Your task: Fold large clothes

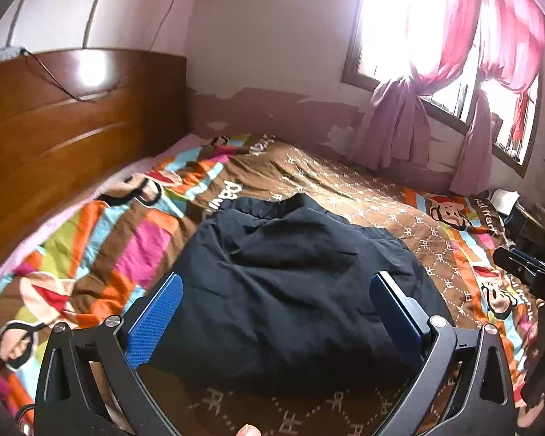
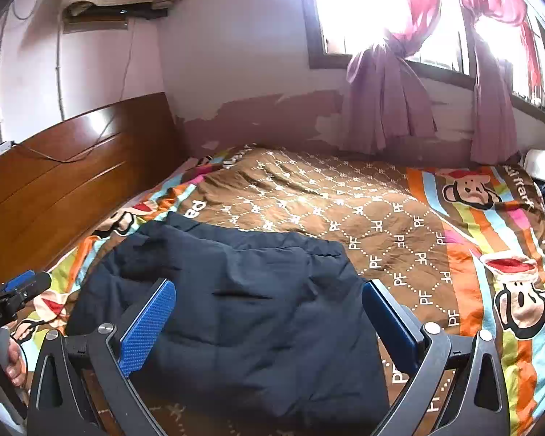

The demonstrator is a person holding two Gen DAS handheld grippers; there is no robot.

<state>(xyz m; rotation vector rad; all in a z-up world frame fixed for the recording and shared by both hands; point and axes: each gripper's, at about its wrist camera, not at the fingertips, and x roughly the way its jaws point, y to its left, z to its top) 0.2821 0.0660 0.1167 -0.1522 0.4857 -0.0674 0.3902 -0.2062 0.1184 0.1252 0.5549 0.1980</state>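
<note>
Surface: a bed covered by a quilt (image 1: pixel 363 196) — brown centre printed with white "PF" lattice, bordered by bright stripes and cartoon monkey faces. It fills most of both views.

Room: wooden headboard (image 1: pixel 65 116) at the left with a thin cable draped over it; pale wall with paint peeled away along its lower band; a window (image 2: pixel 374 3) blown out with daylight; pink curtains (image 2: pixel 388 101) knotted and hanging down to the far edge of the bed. Cloth-draped shelf high on the wall in the right wrist view. Dark clutter past the bed's right end, too blurred to identify.

Task item: one dark navy garment (image 1: pixel 290 290), padded and rumpled, lying in a loose heap on the brown centre of the quilt, near the viewer's edge. In the right wrist view its far hem runs roughly straight; its left portion bunches up toward the striped border.

Open room: bare quilt beyond the garment up to the wall, and to its right across to the striped border.

Left gripper (image 1: pixel 276 312): blue pads spread wide, held above the garment's near part, gripping nothing.

Right gripper (image 2: pixel 269 316): likewise wide apart — empty, poised over the garment; whether the finger tips brush the cloth cannot be told.
</note>
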